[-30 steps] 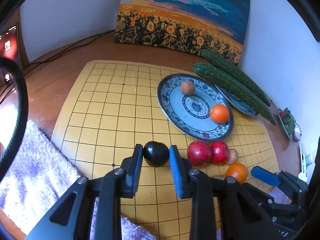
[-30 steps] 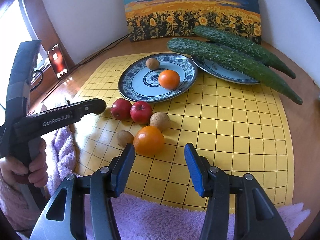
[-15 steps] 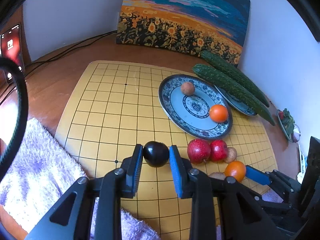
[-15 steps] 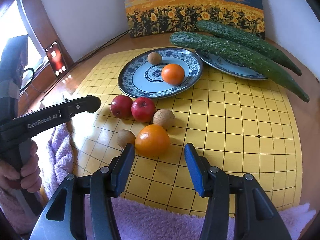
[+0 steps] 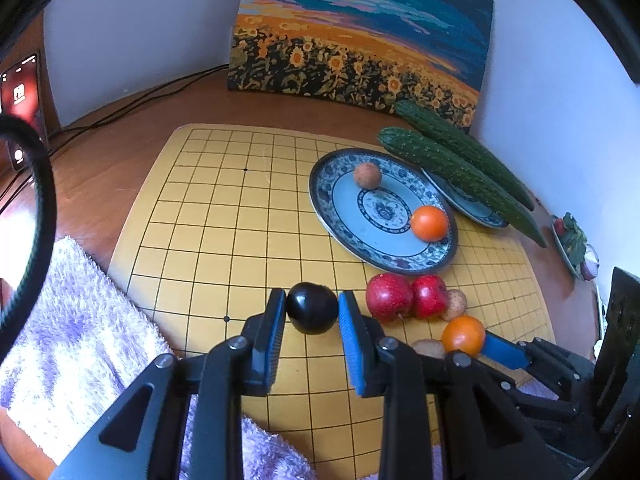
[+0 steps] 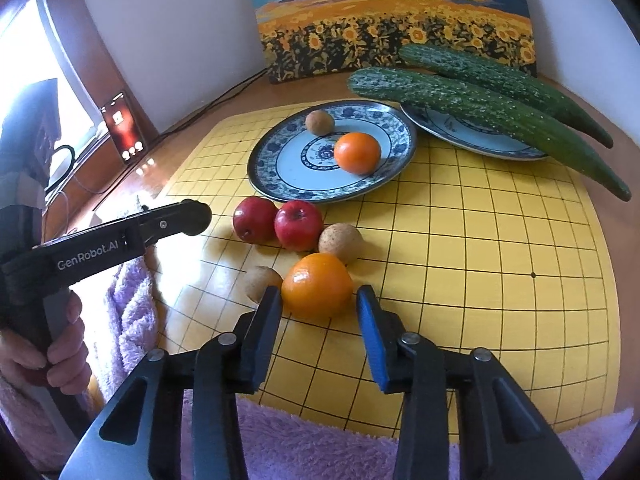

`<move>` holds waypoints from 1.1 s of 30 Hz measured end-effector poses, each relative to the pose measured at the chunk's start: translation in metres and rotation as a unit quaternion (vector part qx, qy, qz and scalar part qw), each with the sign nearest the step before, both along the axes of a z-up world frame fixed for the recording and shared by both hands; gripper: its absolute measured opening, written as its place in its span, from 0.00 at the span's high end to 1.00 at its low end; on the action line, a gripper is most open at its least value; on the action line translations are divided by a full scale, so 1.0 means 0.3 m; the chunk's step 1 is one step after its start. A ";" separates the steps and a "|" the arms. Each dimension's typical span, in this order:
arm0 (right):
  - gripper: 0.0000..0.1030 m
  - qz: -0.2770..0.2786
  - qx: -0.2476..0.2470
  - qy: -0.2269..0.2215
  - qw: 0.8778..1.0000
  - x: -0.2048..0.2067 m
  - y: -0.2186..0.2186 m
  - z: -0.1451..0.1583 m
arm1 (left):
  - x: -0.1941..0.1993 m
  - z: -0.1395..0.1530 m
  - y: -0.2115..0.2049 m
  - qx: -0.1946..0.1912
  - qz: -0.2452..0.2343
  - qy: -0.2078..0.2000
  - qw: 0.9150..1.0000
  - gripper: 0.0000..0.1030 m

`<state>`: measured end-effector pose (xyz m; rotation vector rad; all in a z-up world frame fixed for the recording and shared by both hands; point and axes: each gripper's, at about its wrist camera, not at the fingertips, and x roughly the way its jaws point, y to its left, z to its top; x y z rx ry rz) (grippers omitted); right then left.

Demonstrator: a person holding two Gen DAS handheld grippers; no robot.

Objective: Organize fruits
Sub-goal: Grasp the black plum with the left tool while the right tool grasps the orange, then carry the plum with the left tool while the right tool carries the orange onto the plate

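Your left gripper is clamped on one dark plum; your right gripper stands apart around one orange. Beside it lie two apples and two brown fruits. The plate holds one orange and one brown fruit, with open board on its left.

Sunflower painting, phone, purple towel.
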<state>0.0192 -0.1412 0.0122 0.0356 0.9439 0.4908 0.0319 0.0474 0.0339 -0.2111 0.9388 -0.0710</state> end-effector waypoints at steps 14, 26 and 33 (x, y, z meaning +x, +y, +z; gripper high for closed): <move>0.65 0.005 0.011 -0.014 1.000 -0.022 -0.028 0.034 | -0.004 0.027 -0.024 0.005 -0.009 -0.012 1.000 0.72; 0.65 -0.004 0.007 -0.036 0.999 0.026 -0.058 0.105 | 0.063 0.063 -0.060 0.008 -0.023 -0.015 1.000 0.72; 0.65 -0.009 -0.007 -0.057 0.998 0.095 -0.069 0.152 | 0.146 0.054 -0.077 0.018 -0.033 -0.016 0.999 0.72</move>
